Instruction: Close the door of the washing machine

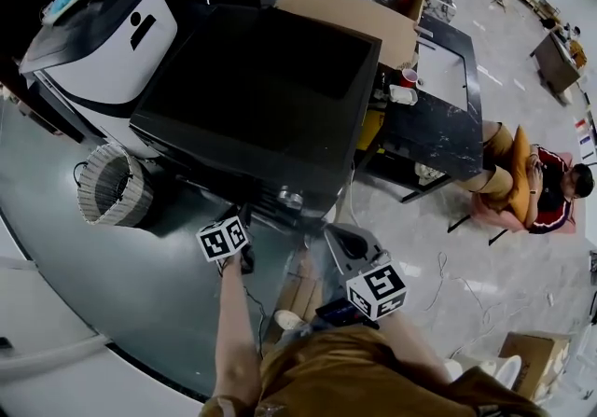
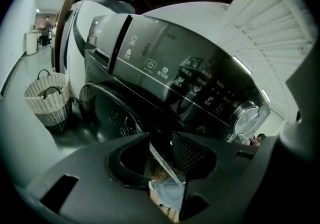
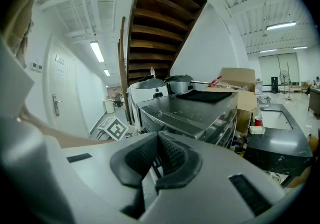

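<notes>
1. Washing machine [image 1: 261, 79]: a dark front-loader, taking up the centre of the head view. Its control panel [image 2: 195, 80] is running across the middle of the left gripper view.

2. Door [image 2: 112, 115]: the round dark glass is sitting at centre left of the left gripper view, below the panel. It is looking swung in flat against the front, with no gap showing along its rim. I cannot tell whether the latch is caught. By my judgement the swing is done, and only a firm push to seat it may be remaining.

3. Wicker laundry basket [image 1: 112, 184]: standing on the floor at the left of the head view, just beside the machine and clear of the door.

4. Left gripper [image 2: 161, 140]: pointing down at the machine's front, close under the panel, at bottom centre of its own view. Its jaws are standing partly apart. A thin pale edge that I cannot identify is crossing the gap, and neither pad is seen pressing on it.

5. Right gripper [image 3: 158, 138]: hanging back from the machine's front corner, at bottom centre of its own view. Its jaws are resting together and are gripping nothing.

6. Dial [image 2: 246, 118]: the silver knob is sitting at the right end of the panel, with nothing touching it.
</notes>
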Demonstrator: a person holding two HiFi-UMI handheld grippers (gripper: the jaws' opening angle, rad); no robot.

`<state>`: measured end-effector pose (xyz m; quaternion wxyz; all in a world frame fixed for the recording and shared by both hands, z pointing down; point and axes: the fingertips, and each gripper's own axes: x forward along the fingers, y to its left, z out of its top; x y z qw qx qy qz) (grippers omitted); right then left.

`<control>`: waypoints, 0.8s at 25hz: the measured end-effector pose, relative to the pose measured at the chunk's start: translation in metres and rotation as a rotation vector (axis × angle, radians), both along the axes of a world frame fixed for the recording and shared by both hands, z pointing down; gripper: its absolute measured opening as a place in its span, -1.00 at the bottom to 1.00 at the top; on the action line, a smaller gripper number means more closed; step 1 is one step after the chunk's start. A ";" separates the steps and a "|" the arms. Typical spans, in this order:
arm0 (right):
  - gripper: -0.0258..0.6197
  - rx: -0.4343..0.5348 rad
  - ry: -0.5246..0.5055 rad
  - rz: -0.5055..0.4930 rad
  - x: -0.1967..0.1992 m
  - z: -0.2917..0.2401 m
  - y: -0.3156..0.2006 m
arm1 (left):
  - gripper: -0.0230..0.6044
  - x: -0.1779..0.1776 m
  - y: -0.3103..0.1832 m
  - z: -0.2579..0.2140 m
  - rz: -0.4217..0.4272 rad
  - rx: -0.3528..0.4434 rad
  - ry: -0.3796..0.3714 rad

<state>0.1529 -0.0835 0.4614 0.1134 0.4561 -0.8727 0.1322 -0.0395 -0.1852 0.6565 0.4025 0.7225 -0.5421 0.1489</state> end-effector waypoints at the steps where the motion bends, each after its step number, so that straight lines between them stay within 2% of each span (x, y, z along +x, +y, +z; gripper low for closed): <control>1: -0.89 0.007 0.004 0.001 -0.001 -0.002 0.002 | -0.41 -0.002 0.001 -0.004 -0.002 0.017 -0.013; 6: -0.89 0.076 0.113 -0.005 -0.011 -0.008 0.014 | -0.43 -0.010 0.014 -0.050 0.025 0.149 -0.061; 9: -0.89 0.091 0.110 -0.009 -0.020 -0.012 0.024 | -0.54 -0.014 0.032 -0.083 0.048 0.237 -0.082; 12: -0.89 0.111 0.110 -0.014 -0.030 -0.017 0.033 | -0.54 -0.018 0.053 -0.112 0.058 0.305 -0.090; 20: -0.89 0.178 0.111 -0.002 -0.051 -0.043 0.053 | -0.68 -0.024 0.114 -0.188 0.019 0.483 -0.066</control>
